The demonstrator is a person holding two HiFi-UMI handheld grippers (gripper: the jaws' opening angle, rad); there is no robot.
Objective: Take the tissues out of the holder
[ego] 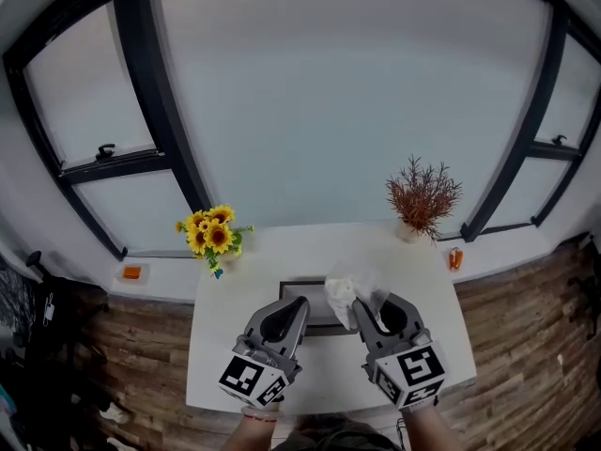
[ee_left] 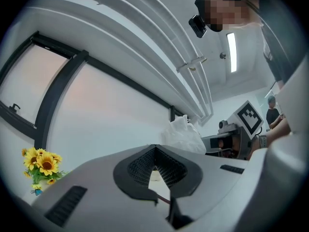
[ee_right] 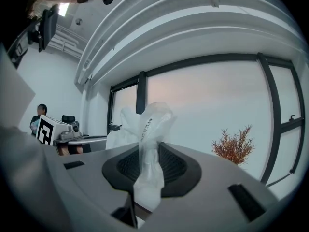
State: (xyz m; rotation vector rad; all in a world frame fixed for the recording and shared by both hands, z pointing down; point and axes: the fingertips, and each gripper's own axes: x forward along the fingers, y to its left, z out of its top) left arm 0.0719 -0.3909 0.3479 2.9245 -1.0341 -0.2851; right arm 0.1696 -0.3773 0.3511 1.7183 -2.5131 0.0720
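Right gripper (ego: 364, 308) jaws clamp tissue (ego: 340, 291) above table (ego: 282, 244)

sunflowers (ego: 214, 233) rear-L, dried plant (ego: 423, 195) rear-R, gap btwn

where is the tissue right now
In the head view the tissue sits just right of centre, pinched in the right claw above the dark holder on the white table.

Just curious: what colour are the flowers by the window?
The flowers: yellow, clearest in head view.
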